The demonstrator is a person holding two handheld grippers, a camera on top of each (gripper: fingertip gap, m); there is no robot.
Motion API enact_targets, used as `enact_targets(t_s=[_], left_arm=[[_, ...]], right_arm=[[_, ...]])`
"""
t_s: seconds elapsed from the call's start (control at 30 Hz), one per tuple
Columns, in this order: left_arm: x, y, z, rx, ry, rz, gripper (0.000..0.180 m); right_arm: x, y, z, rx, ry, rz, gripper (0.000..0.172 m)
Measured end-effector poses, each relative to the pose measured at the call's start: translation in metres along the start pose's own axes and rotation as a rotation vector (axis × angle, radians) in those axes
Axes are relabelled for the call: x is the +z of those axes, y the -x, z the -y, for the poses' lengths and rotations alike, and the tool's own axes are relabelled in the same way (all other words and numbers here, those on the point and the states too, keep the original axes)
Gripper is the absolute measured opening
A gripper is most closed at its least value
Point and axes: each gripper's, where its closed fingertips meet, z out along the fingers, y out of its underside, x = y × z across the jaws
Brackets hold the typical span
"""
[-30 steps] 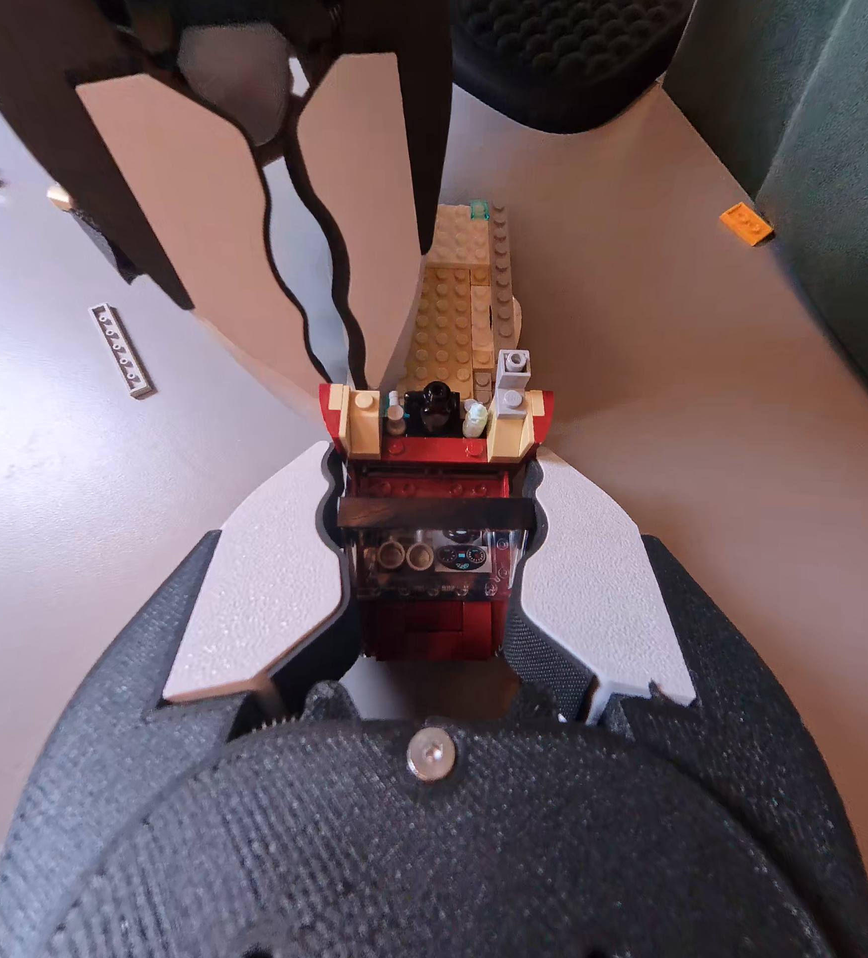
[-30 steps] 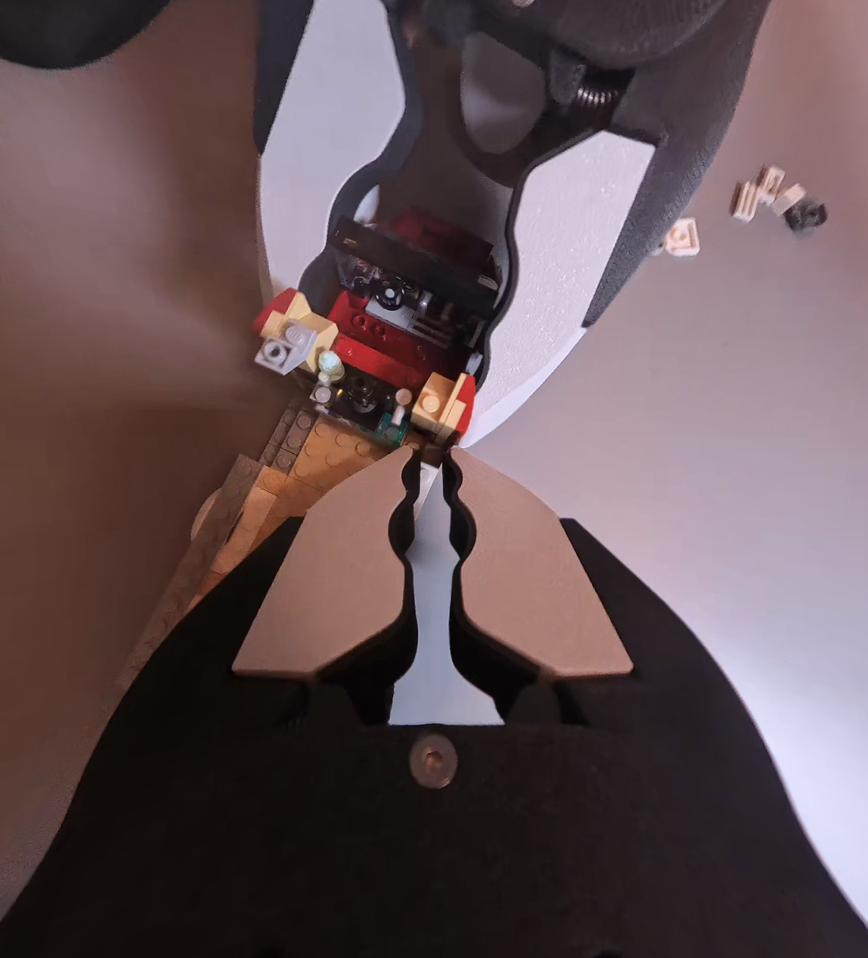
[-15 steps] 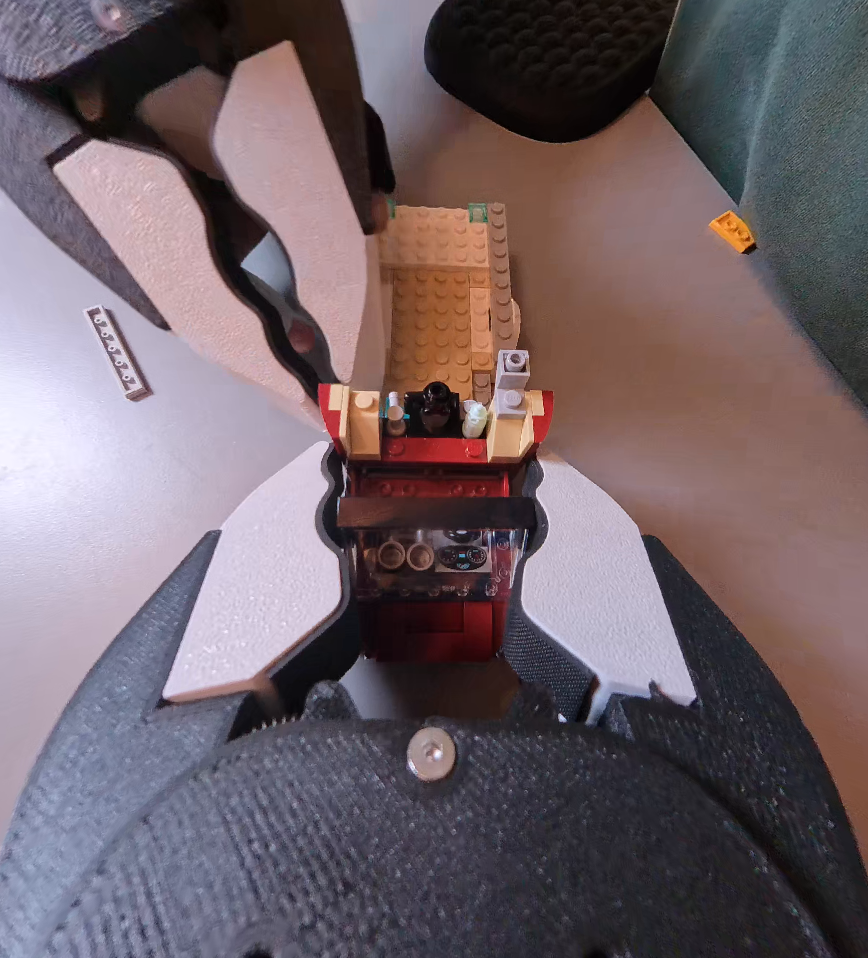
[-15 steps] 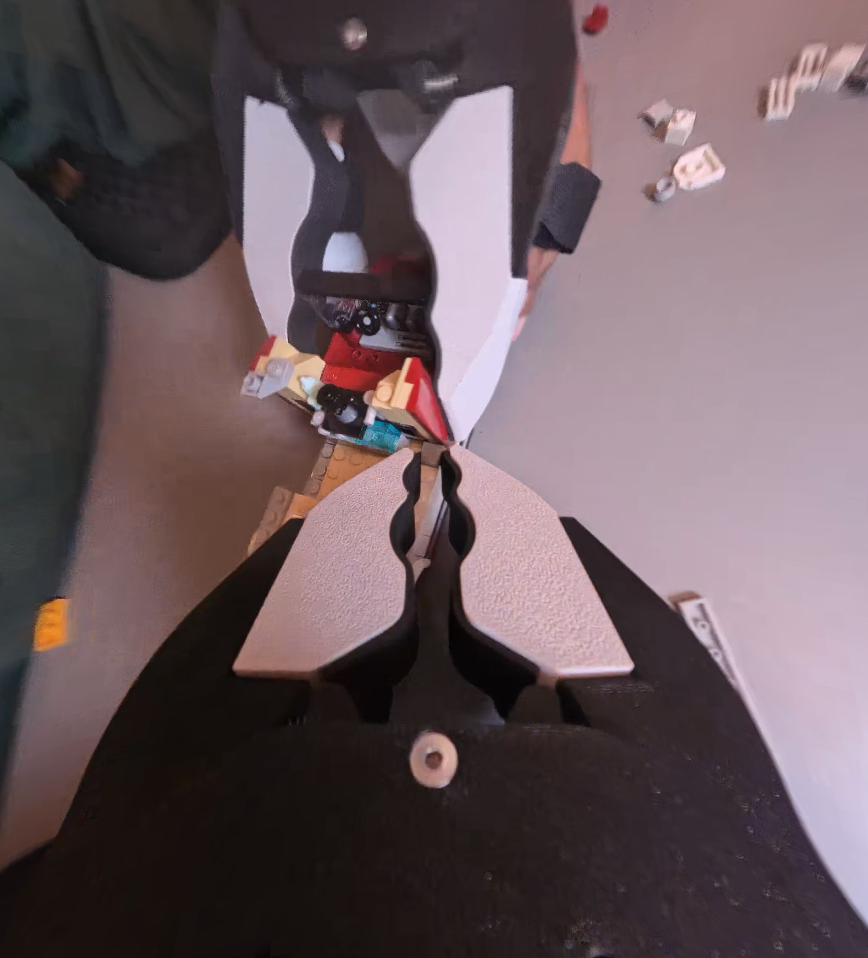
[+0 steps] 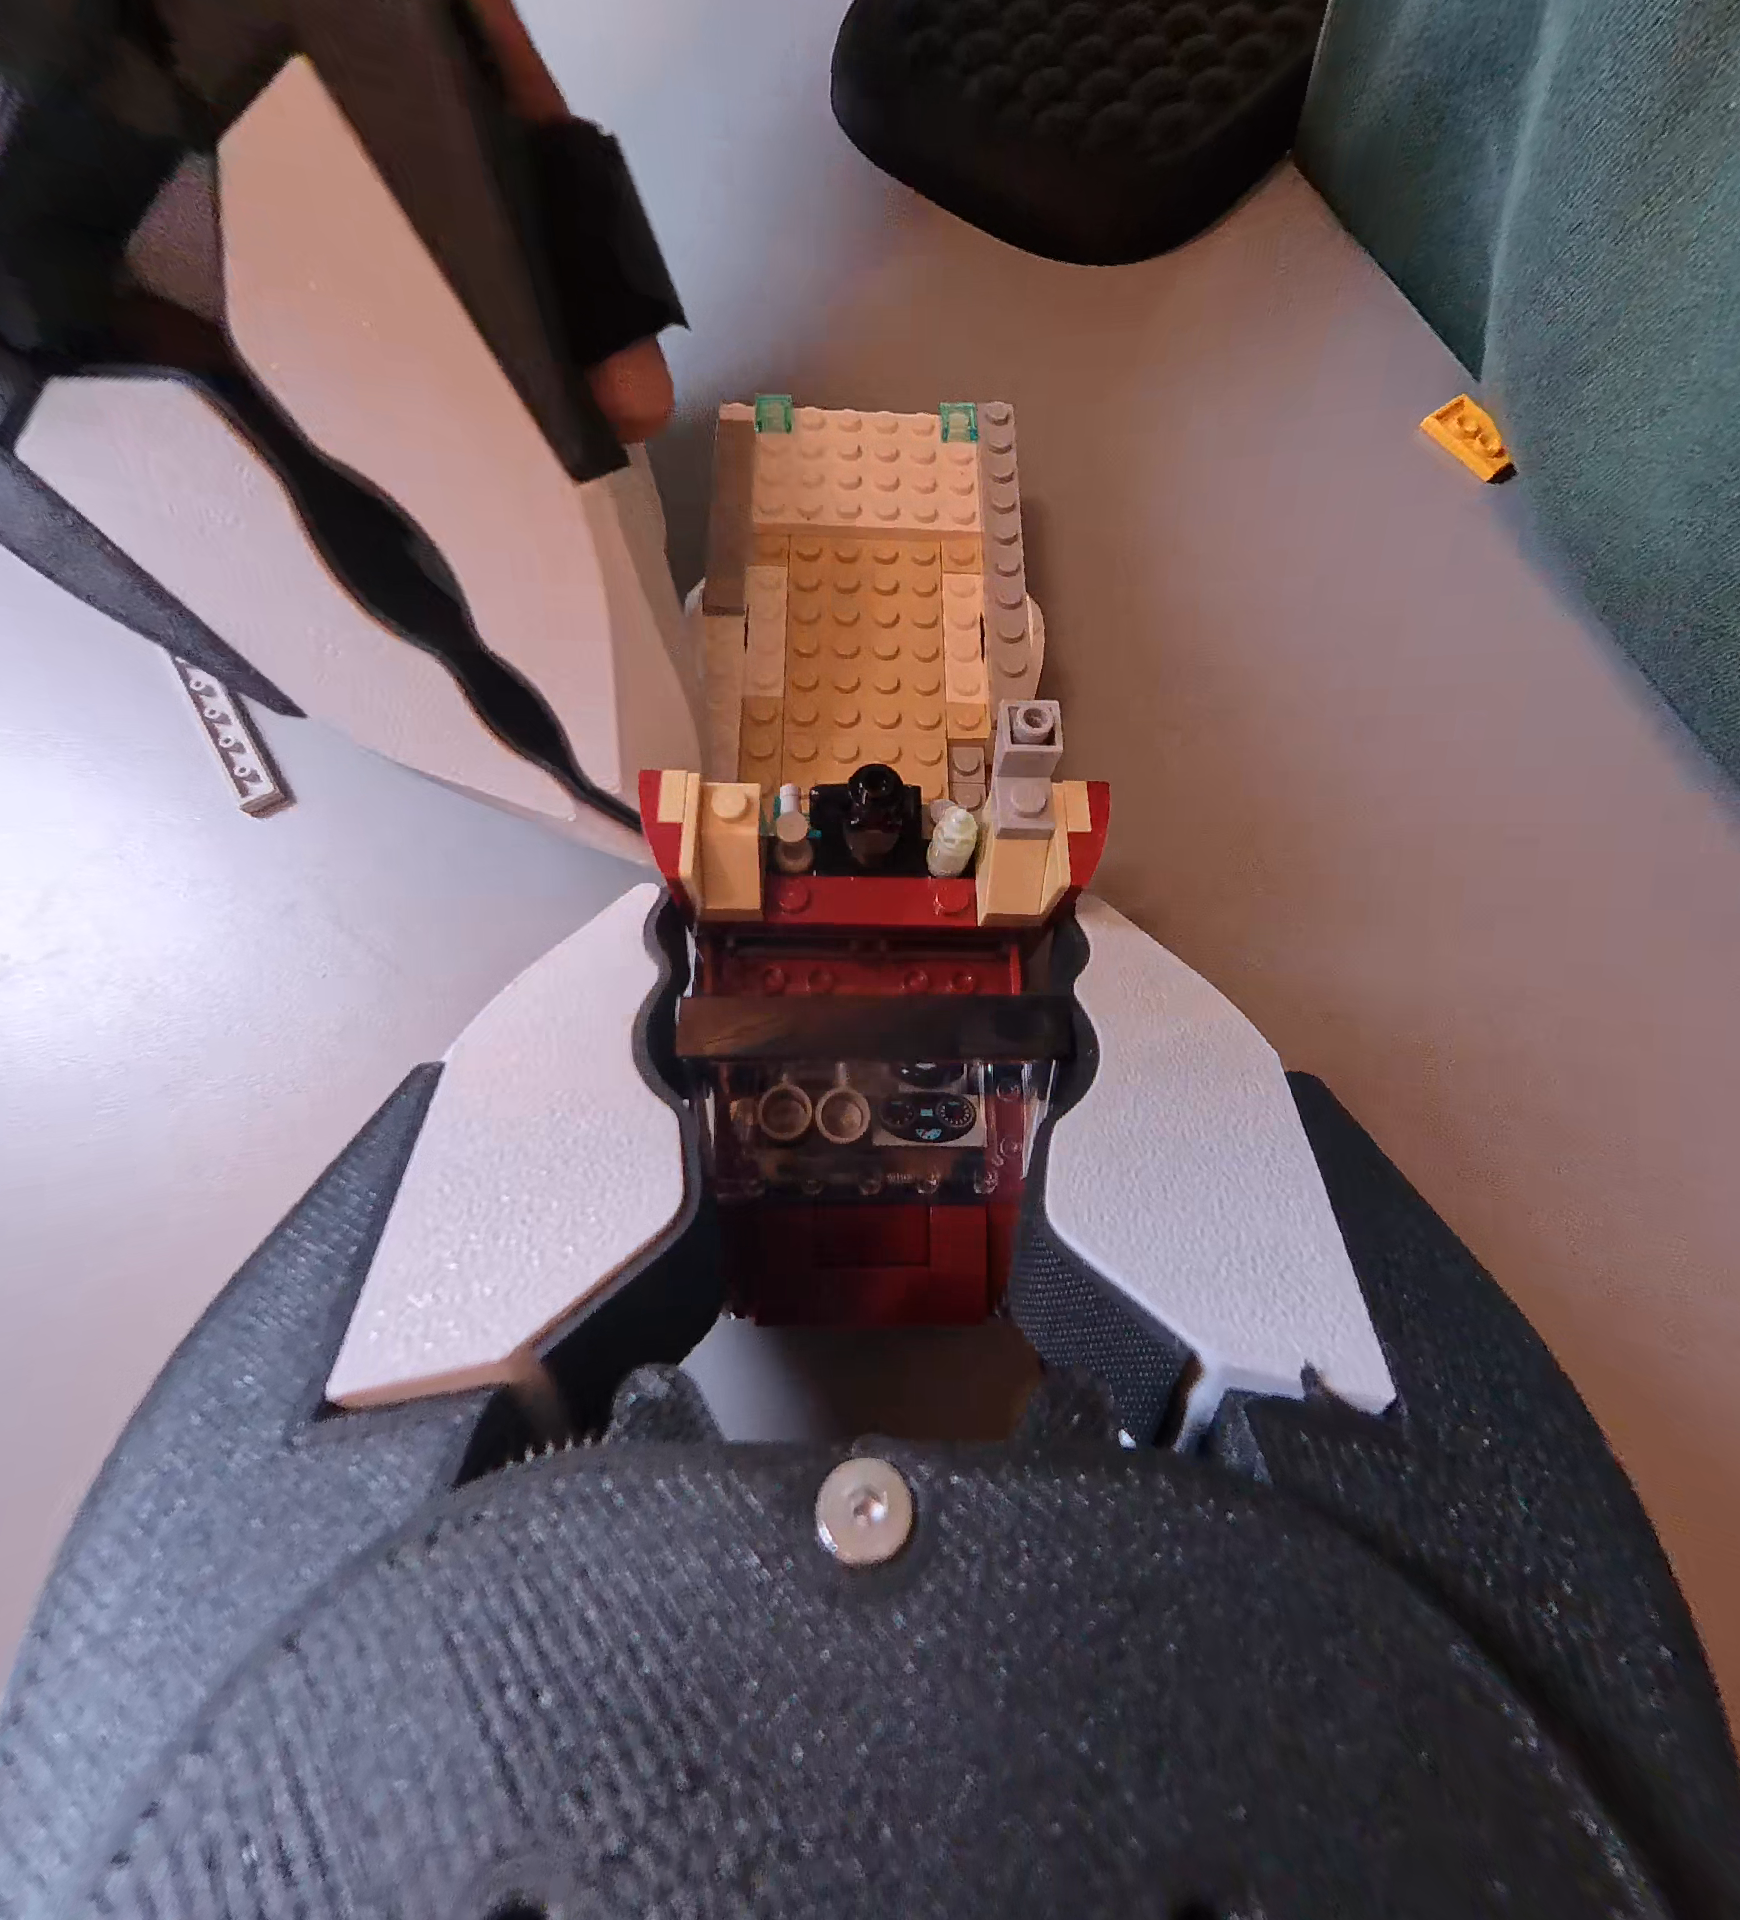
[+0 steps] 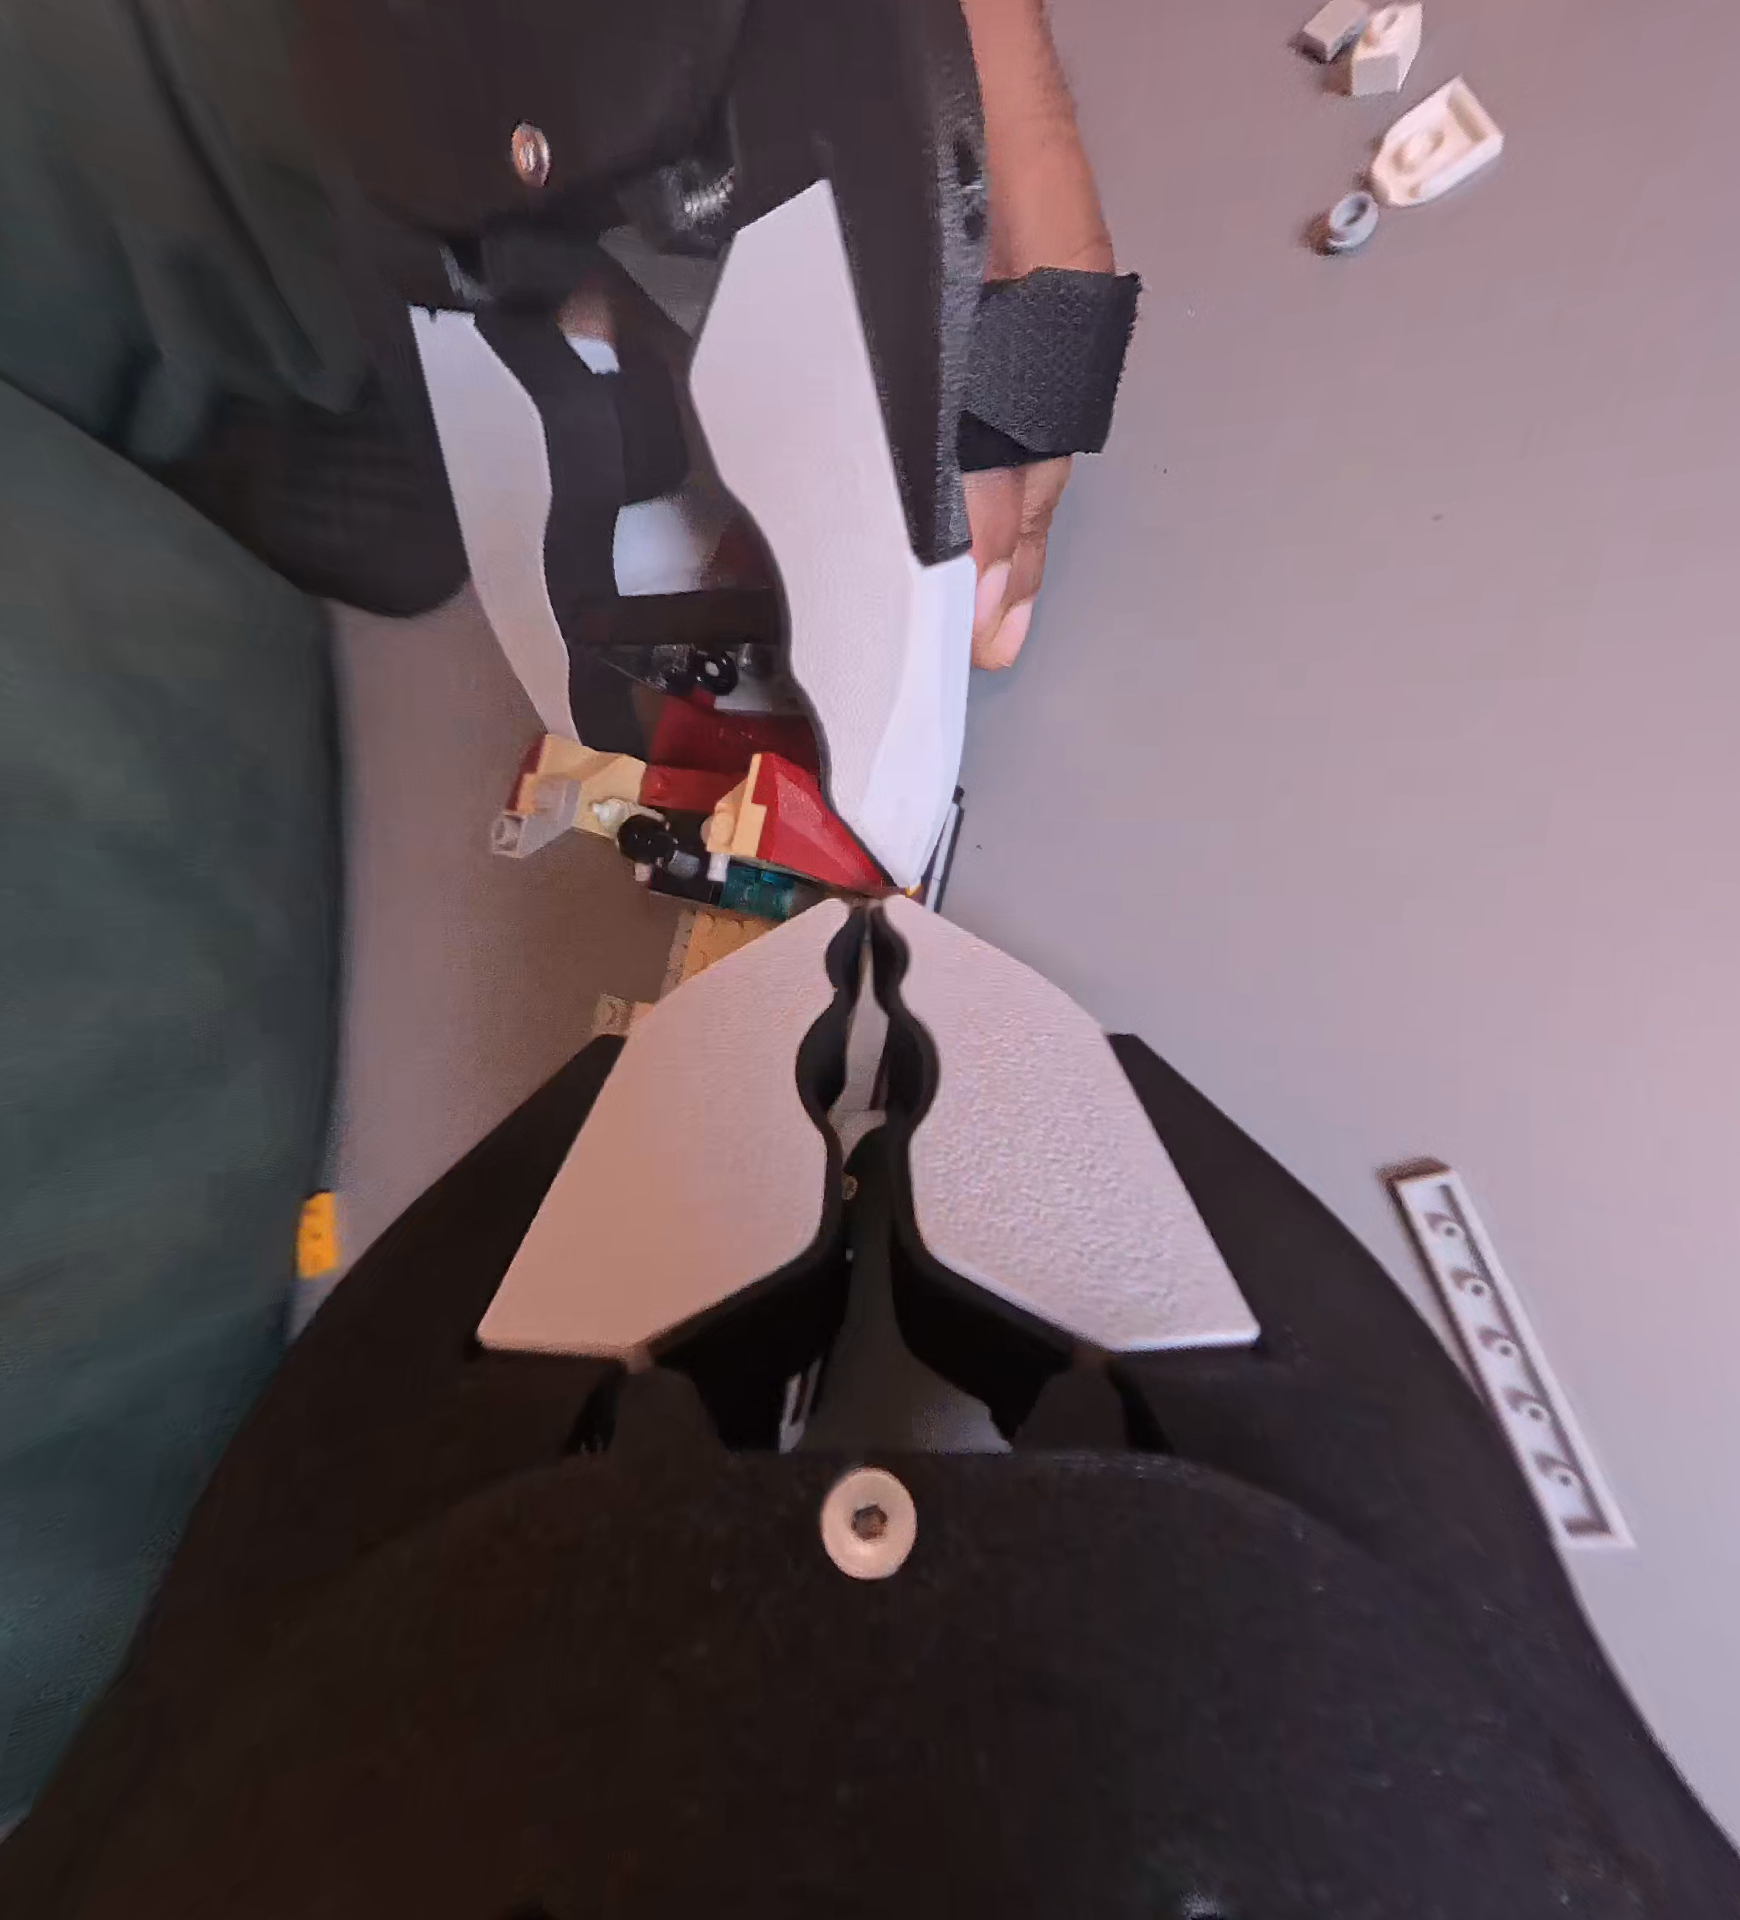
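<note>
My left gripper (image 5: 871, 914) is shut on a brick-built vehicle (image 5: 871, 623). Its pads press both sides of the dark red cab, and the tan studded bed points away from me. A grey upright piece (image 5: 1027, 769) stands at the cab's right rear corner. My right gripper (image 6: 866, 909) is shut, its tips right by the vehicle's red slope (image 6: 793, 821) at the left rear corner of the cab. It also shows in the left wrist view (image 5: 617, 810), coming in from the upper left. The left gripper (image 6: 741, 810) shows in the right wrist view, holding the cab.
A grey long plate (image 5: 227, 743) lies on the grey table to the left. An orange piece (image 5: 1465, 438) lies near teal cloth (image 5: 1624, 416). A black mesh object (image 5: 1074, 104) is at the back. Several pale small pieces (image 6: 1406, 135) lie farther off.
My right gripper swung off the tan bed to the vehicle's left side, and its fingers closed from slightly apart to together. My left gripper kept its hold and stayed still.
</note>
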Motion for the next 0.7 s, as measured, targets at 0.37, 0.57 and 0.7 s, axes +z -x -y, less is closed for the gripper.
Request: enact_targets(t_s=[0.37, 0.57, 0.7], left_arm=[[0.0003, 0.0002, 0.0002, -0.004, 0.002, 0.005, 0.069], [0.0003, 0.0001, 0.0001, 0.000, 0.003, 0.008, 0.069], [0.0004, -0.0005, 0.0003, 0.002, 0.001, 0.003, 0.069]], right_arm=[[0.0038, -0.0018, -0.0034, -0.397, 0.127, -0.387, 0.009], [0.0041, -0.0007, -0.0033, -0.081, -0.013, -0.169, 0.008], [0.0038, 0.0005, -0.0033, 0.114, -0.084, 0.023, 0.008]])
